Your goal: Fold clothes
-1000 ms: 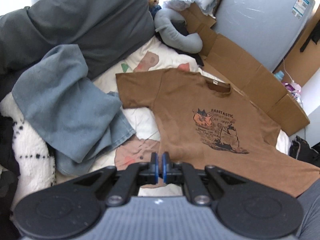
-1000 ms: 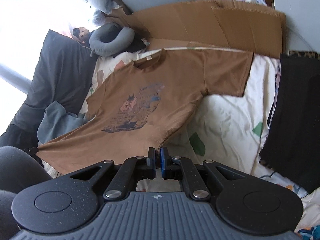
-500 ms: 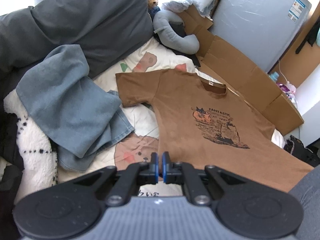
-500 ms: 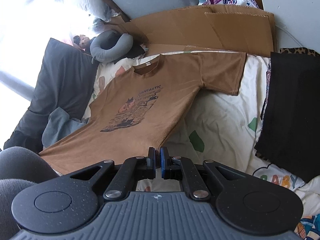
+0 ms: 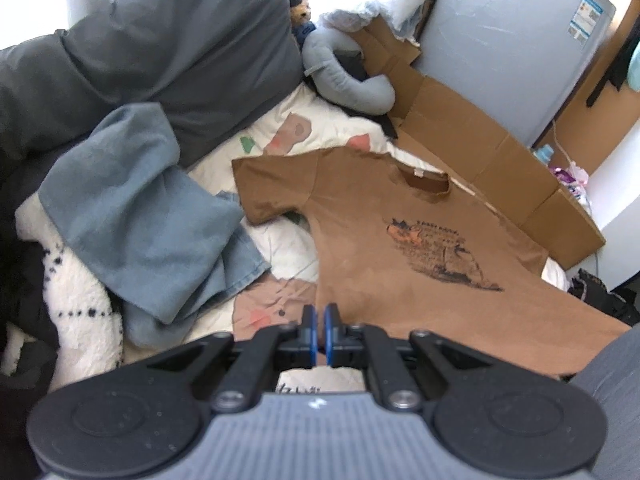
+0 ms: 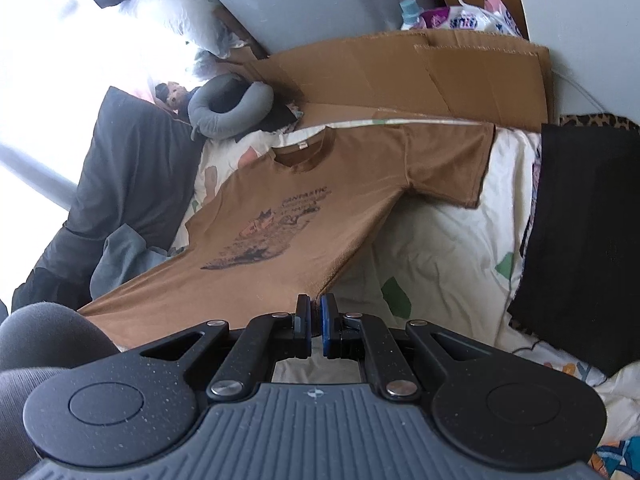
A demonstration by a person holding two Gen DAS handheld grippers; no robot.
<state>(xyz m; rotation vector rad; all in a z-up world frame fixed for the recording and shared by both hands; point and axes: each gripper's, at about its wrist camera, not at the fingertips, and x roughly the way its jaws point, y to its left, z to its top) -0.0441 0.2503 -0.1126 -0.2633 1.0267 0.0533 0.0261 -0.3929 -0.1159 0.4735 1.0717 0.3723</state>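
Left gripper (image 5: 320, 322) is clamped on the hem corner of the brown shirt (image 5: 400, 248), right gripper (image 6: 315, 316) pinching the opposite hem corner. Shirt stretches taut from both, print up, sleeves spread over the patterned sheet (image 6: 432, 248), blue cloth (image 5: 132, 216) beside it.

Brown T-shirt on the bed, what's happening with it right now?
A person holds tongs in each hand, and both are shut on the bottom hem of the brown T-shirt: the left tongs at one corner, the right tongs at the other. The shirt is spread print-up on the patterned sheet, sleeves out, not yet folded.
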